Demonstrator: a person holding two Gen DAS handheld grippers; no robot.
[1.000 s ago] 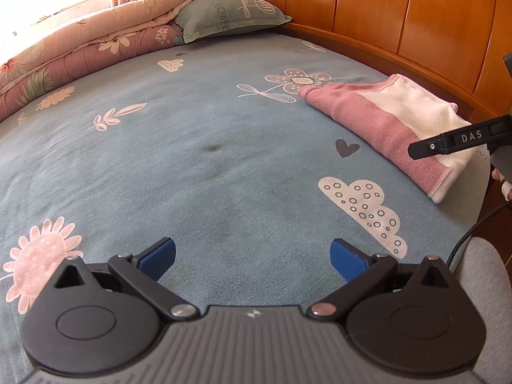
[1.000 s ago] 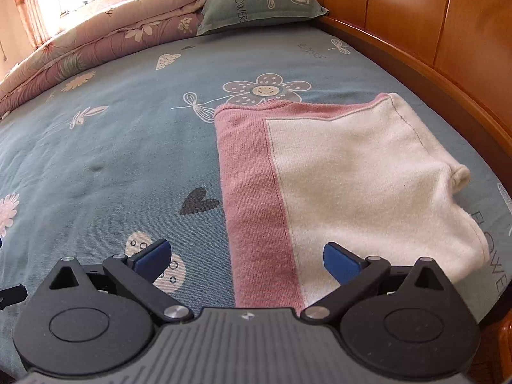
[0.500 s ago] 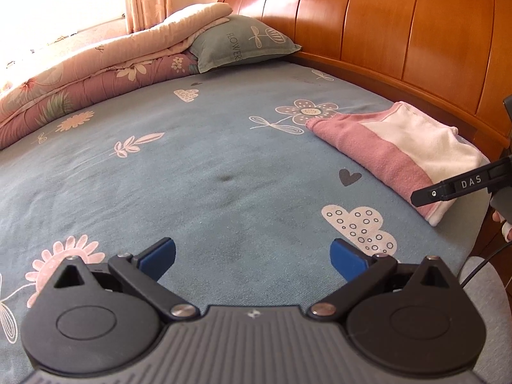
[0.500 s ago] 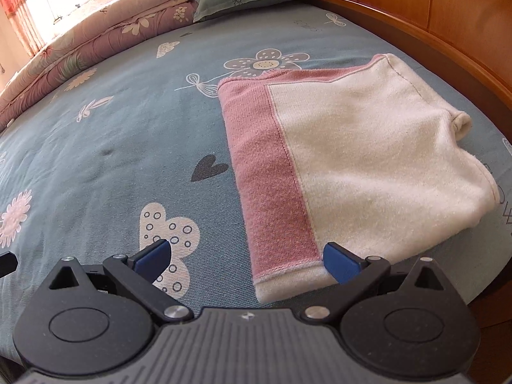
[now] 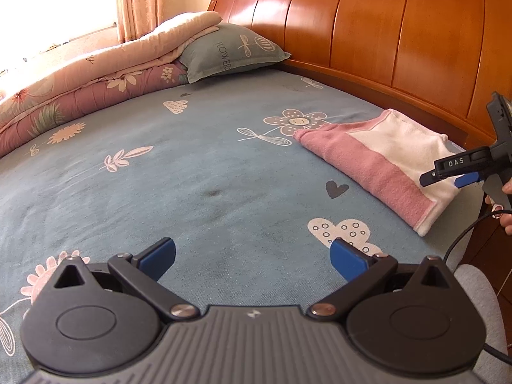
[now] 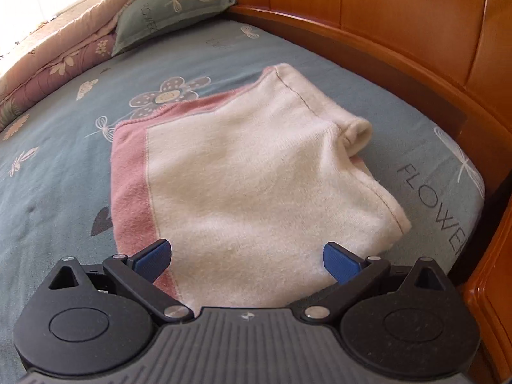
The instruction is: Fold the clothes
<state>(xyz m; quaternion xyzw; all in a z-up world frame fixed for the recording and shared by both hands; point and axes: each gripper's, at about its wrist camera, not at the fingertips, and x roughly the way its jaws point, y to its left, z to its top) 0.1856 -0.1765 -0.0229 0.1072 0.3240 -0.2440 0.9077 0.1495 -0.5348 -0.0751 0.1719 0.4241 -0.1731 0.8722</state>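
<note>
On bed (image 5: pixel 204 172), far right near headboard (image 5: pixel 384 32): folded garment (image 6: pixel 243 172) lies flat. Right gripper (image 6: pixel 245 257) over near edge, jaws wide, empty. Left gripper (image 5: pixel 252 257) well apart, wide. Judgement: fold complete; retreat without snagging.

Folded fleecy garment (image 6: pixel 243 172), cream-white with a dusty-pink band (image 5: pixel 368 166) along its left and far edges. State: folded into a compact, roughly rectangular stack, layers visible at the near corner, surface fairly smooth. A rolled cream opening (image 6: pixel 356 132) puckers at the right edge; stitched seams run along the right side. Pose: lying flat. Location: on the blue-grey patterned bedsheet (image 5: pixel 192 192), near its right edge, just beside the printed flower.
</note>
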